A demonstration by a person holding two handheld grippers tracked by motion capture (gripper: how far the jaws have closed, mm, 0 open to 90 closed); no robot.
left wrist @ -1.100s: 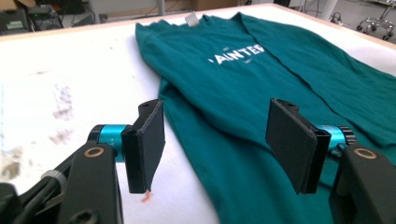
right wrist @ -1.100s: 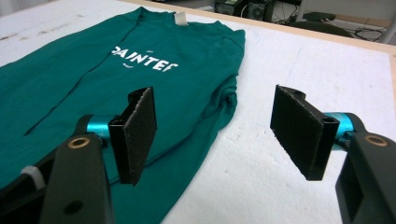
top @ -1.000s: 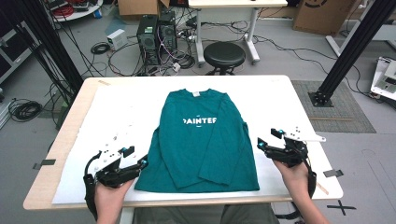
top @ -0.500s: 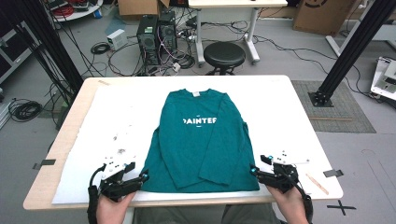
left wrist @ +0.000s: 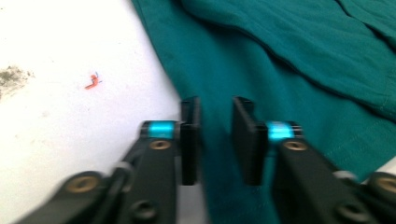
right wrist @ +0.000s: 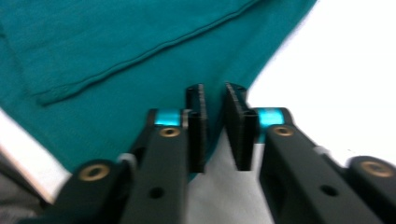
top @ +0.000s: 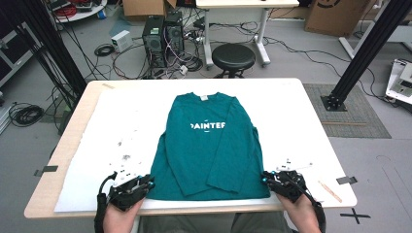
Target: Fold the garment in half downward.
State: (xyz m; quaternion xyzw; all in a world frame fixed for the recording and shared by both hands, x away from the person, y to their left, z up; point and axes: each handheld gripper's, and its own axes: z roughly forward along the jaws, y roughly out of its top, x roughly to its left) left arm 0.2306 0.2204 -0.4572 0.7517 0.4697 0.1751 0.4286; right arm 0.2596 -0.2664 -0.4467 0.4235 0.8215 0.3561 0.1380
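Gripping the shirt (top: 211, 145), spread flat on the desk (top: 311, 126), is done at its two near hem corners. The left claw (left wrist: 215, 140) and right claw (right wrist: 215, 126) have just been closing; both stand narrow over cloth. Both layers should be caught before lifting.

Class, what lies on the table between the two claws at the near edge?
In the high view, the teal long-sleeved shirt's hem spans from left claw to right claw.
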